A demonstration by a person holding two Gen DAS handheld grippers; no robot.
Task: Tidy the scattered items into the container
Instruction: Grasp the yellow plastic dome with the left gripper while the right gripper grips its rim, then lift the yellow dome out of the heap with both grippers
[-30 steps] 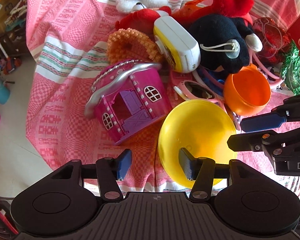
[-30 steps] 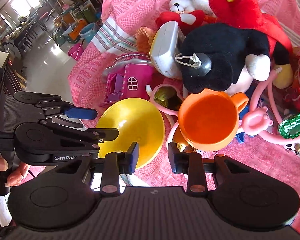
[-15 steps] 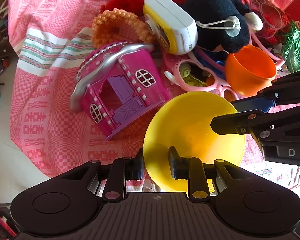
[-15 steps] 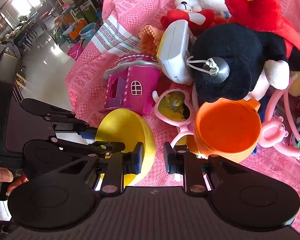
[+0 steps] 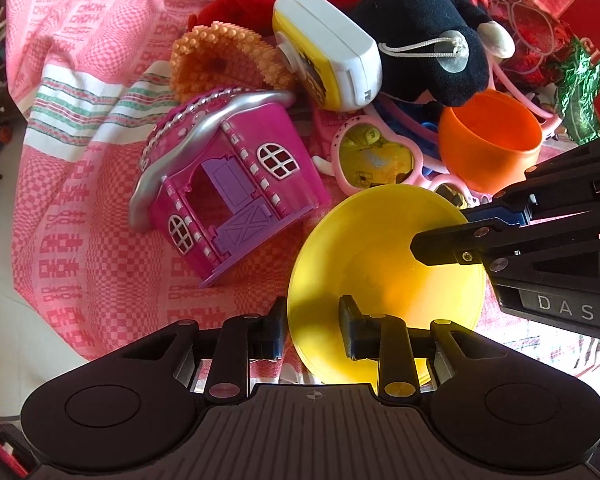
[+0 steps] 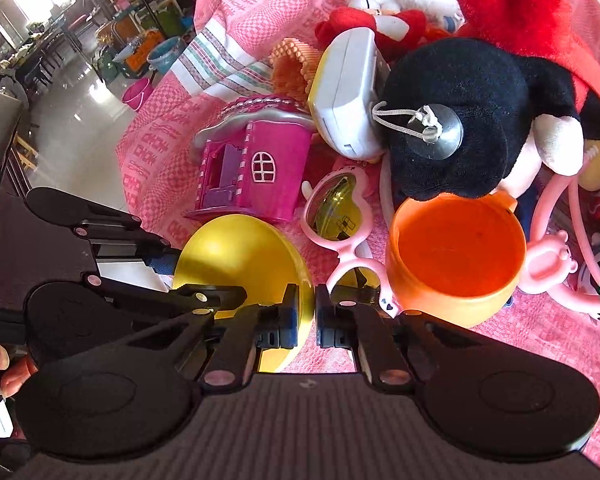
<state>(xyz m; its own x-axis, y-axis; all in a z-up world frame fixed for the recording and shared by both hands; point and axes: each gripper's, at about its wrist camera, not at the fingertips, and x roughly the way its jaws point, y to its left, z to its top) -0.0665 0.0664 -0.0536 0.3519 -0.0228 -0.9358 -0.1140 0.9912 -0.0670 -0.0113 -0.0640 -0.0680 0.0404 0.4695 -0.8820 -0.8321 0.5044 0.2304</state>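
Observation:
A yellow bowl [image 5: 384, 256] stands tilted on its edge on the pink checked cloth [image 5: 84, 208]. My left gripper [image 5: 312, 328] is shut on its near rim. My right gripper [image 6: 307, 318] is shut on the bowl's other rim [image 6: 300, 280]; it shows from the side in the left wrist view [image 5: 460, 232]. Behind the bowl lie a pink toy house [image 5: 228, 180], pink heart sunglasses [image 5: 376, 160], an orange cup [image 5: 488, 140], a white and yellow toy case [image 5: 328, 48] and a black plush mouse [image 5: 424, 36].
A red box [image 5: 596, 52] stands at the far right with green foil [image 5: 580, 88] beside it. More plush toys [image 6: 388, 12] pile at the back. The cloth's edge drops to a tiled floor [image 5: 4, 320] on the left, with buckets [image 6: 164, 54] beyond.
My left gripper closed from open onto the yellow bowl's rim. My right gripper moved left and closed on the opposite rim. The bowl tipped up onto its edge.

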